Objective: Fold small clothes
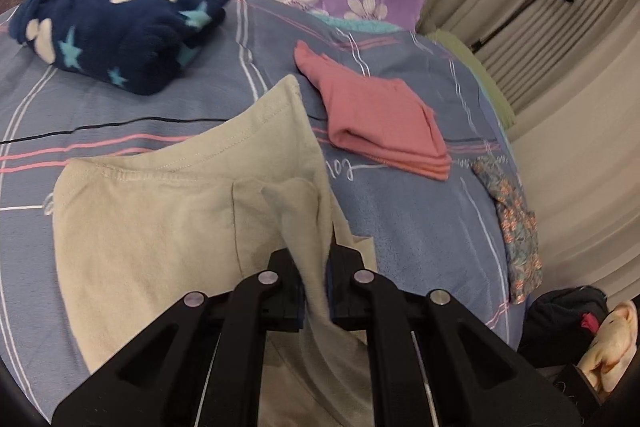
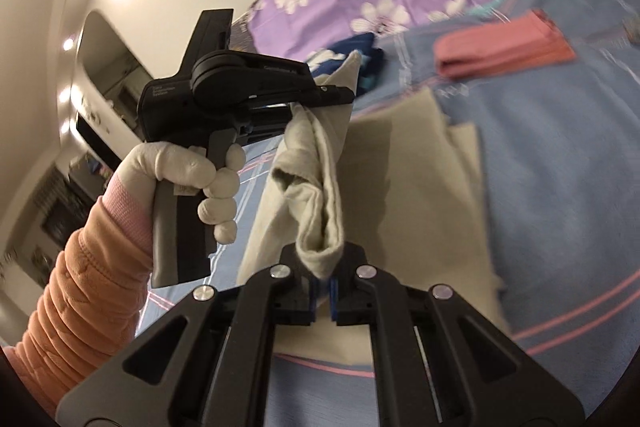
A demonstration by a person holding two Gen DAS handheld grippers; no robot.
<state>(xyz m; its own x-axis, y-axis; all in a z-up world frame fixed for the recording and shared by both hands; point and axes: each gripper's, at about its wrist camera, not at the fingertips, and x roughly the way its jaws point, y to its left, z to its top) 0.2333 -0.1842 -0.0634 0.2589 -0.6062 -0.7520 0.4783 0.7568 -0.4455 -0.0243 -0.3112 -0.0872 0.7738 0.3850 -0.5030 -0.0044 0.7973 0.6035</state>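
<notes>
Beige garment [image 1: 160,211] hangs partly lifted over the blue bedspread [image 1: 420,211], pinched along one edge by both the left gripper [image 1: 314,291] and right gripper [image 2: 322,287], each clamped tight on cloth. Mid-fold, I judge; next, lay the edge across evenly, clear of the folded pink garment [image 1: 384,123].

Both tools are clamped tight on cloth. The left tool [image 2: 316,103], gripped by a gloved left hand [image 2: 204,179], sits at ten o'clock of the right tool [image 2: 323,283], pointing toward three o'clock.
</notes>
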